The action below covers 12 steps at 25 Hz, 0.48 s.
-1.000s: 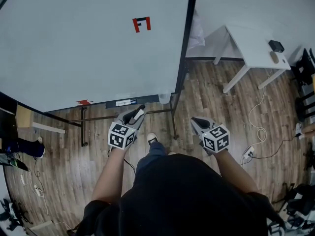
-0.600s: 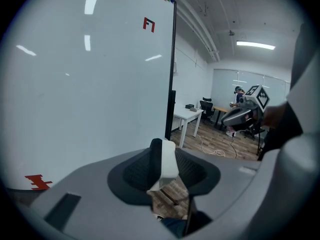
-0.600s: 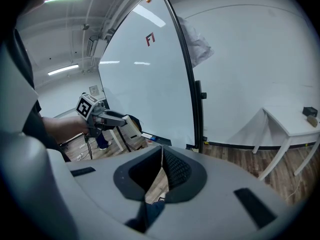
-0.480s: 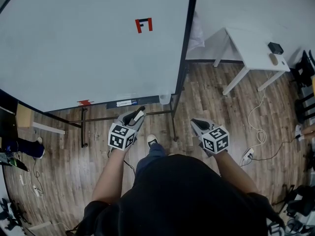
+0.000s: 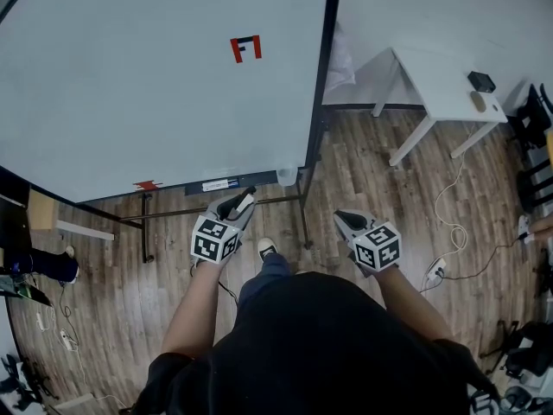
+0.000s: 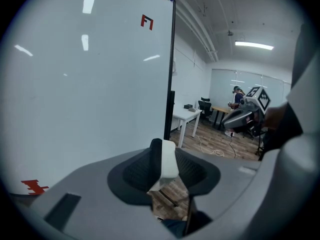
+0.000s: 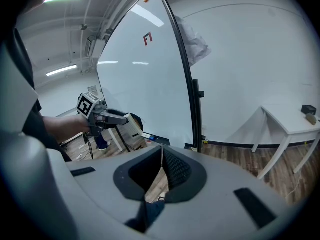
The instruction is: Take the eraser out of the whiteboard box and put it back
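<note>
The large white whiteboard on a black metal frame (image 5: 155,76) blocks the way ahead. In front of the whiteboard there is open air over the brown wood-plank floor (image 5: 363,171). Along its lower edge sit a narrow dark tray (image 5: 259,180) and a small translucent box (image 5: 288,175) at the right corner. A thin black crossbar (image 5: 173,212) runs below them. Right of the whiteboard, a clear gap reaches the white rectangular table (image 5: 441,80).

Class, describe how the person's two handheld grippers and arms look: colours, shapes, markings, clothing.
Both the left gripper and right gripper have grey bodies, black ribbed tongs pads and a white cube with black square markers. The person wears a black short-sleeved top.
</note>
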{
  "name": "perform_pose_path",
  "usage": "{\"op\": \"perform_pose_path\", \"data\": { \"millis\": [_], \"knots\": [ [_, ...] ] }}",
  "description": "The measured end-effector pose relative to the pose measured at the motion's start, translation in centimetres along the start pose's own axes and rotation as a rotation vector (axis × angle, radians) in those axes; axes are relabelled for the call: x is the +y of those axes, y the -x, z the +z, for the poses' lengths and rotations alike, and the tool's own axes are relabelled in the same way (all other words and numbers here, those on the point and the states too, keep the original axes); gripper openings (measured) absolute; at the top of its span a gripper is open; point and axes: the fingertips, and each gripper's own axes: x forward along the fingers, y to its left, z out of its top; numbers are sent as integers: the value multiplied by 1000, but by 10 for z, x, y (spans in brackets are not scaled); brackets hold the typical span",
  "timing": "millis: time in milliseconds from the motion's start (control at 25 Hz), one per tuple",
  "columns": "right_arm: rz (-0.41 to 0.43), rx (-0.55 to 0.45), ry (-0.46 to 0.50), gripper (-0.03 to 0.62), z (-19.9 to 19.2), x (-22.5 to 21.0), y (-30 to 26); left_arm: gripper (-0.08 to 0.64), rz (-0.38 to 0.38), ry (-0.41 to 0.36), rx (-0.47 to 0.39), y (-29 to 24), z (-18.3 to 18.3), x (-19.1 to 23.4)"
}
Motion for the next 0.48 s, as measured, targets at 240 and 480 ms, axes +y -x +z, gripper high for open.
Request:
{"op": "perform_pose_path", "data": {
  "millis": [240, 480],
  "knots": [
    [-5, 8, -13, 2, -2, -7, -5, 155, -16, -7, -4, -16, 10, 3],
    [-5, 15, -22, 2, -2, -15, -10, 155, -34, -18, -6, -31, 22, 4]
  ]
}}
